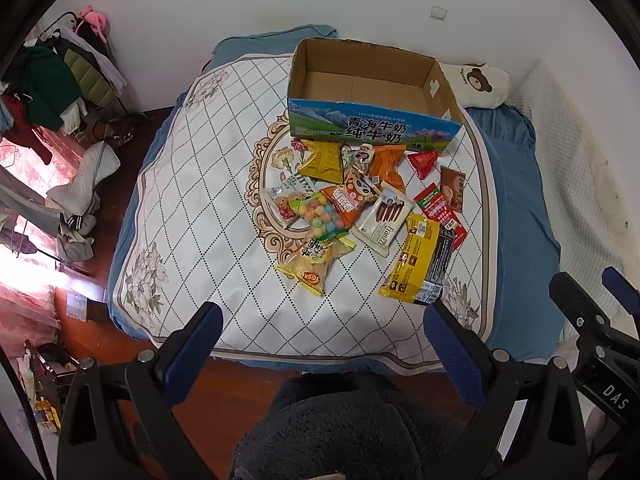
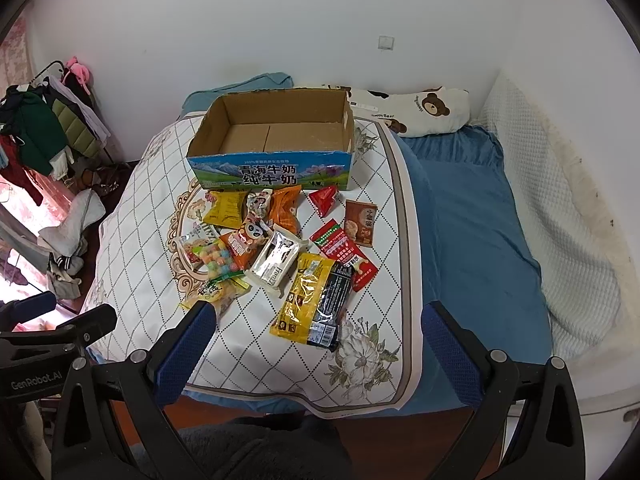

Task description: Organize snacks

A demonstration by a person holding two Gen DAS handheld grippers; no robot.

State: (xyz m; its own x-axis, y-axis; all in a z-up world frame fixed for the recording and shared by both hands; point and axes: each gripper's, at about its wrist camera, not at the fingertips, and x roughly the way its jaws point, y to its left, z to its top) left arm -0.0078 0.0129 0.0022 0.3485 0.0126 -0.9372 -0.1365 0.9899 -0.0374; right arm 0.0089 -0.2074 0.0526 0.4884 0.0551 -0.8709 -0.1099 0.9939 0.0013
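Note:
An empty cardboard milk box [image 1: 372,84] [image 2: 276,136] stands open on the far part of a white quilted mat [image 1: 192,208] [image 2: 136,224] on a bed. In front of it lie several snack packets in a loose pile: a large yellow-and-black pack [image 1: 416,258] [image 2: 314,300], a white wafer pack [image 1: 382,216] [image 2: 276,258], a bag of coloured balls [image 1: 320,216] [image 2: 218,258] and a red triangular pack [image 1: 424,162] [image 2: 326,198]. My left gripper [image 1: 324,320] hangs open above the mat's near edge, nothing between its fingers. My right gripper [image 2: 320,320] is open too, hovering nearer the yellow pack.
A blue sheet [image 2: 472,216] covers the bed to the right, with a bear-print pillow [image 2: 424,110] by the wall. Clothes on a rack [image 1: 52,80] and a heap on the wooden floor [image 1: 80,200] fill the left side. A dark fleece garment [image 1: 352,432] lies below the grippers.

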